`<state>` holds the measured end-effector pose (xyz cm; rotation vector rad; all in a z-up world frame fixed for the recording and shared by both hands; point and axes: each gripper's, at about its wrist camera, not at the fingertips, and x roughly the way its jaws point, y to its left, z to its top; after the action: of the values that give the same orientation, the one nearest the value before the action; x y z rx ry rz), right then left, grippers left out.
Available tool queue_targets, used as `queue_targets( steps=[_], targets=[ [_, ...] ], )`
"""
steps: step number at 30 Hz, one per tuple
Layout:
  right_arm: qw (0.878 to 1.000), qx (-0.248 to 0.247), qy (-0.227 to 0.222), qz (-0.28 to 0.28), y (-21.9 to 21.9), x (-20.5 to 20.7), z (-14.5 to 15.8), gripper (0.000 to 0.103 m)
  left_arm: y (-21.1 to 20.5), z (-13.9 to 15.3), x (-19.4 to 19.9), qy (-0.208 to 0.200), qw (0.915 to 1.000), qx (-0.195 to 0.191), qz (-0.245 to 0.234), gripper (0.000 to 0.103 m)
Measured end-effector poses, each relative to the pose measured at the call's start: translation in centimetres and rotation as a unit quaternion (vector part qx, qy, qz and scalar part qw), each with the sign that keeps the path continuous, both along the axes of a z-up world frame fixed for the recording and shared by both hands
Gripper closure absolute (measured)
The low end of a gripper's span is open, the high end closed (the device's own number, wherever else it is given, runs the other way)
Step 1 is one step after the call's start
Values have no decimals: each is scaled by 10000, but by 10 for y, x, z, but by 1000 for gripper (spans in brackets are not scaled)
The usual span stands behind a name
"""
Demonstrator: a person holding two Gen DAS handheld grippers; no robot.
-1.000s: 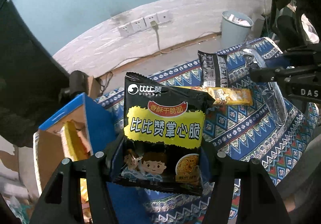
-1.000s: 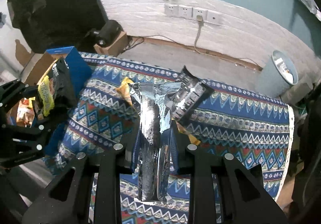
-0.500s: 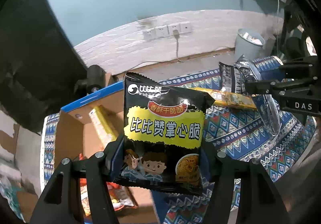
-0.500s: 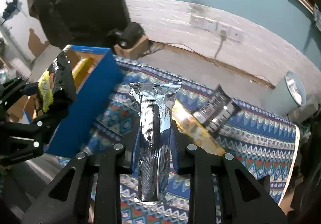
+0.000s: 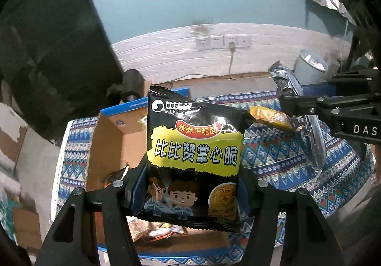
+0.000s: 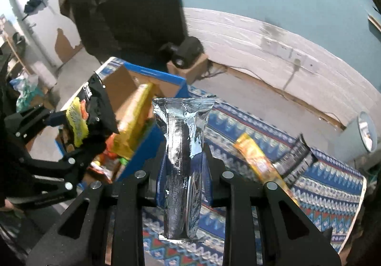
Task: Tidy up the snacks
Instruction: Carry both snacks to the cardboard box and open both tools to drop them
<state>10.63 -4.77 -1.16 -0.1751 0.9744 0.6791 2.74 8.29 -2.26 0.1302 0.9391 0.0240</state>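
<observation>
1. Since a second ago the cardboard box [image 5: 112, 147] has swung from off to the left side to directly under and ahead of my left tongs [image 5: 193, 185]. I read that as a drop into it coming soon.
2. Left tongs: closed down on the black noodle packet [image 5: 194, 161], which hangs over the open box.
3. Right tongs [image 6: 182, 170]: clamped on the silver foil pack [image 6: 183, 163], held upright, box to their left.
4. Beyond the right tongs, a yellow bar [image 6: 257, 158] and a dark packet [image 6: 295, 158] lie on the patterned cloth [image 6: 328, 185].
5. Materials: crinkly glossy film, mirror foil, matte corrugated walls with blue rim; packets are flat and pillow-shaped.
</observation>
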Motion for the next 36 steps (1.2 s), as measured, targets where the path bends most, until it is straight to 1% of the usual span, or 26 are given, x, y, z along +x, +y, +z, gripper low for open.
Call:
queue_targets(
  steps=[9,17,20,24,28,30,32,33,35,36],
  targets=[
    [9994,93,25,340,56,-3,4,79,41,0,-9,-3,9991,-130,401,39],
    [9983,195,203,507,92,1,-2,79,73,-8,-15,49,9970,-73,764,39],
    [9976,241,273,581,107,3,-4,79,87,-11,-17,70,9950,9,992,39],
    [9969,265,339,664,126,3,-8,79,101,-13,-19,105,9929,-106,1177,39],
    [9962,242,405,733,143,3,-14,78,105,-19,-17,192,9917,-52,1269,39],
    [9952,235,482,815,149,2,-17,77,104,-22,-15,262,9913,-41,1291,39],
    [9946,237,553,850,151,3,-21,73,103,-25,-13,357,9907,-9,1312,35],
    [9946,203,566,848,151,3,-22,66,103,-25,-13,366,9905,19,1329,31],
    [9950,184,563,801,147,3,-23,56,102,-23,-13,313,9903,80,1348,28],
    [9953,189,561,764,143,4,-23,53,102,-22,-13,295,9902,97,1365,24]
  ],
)
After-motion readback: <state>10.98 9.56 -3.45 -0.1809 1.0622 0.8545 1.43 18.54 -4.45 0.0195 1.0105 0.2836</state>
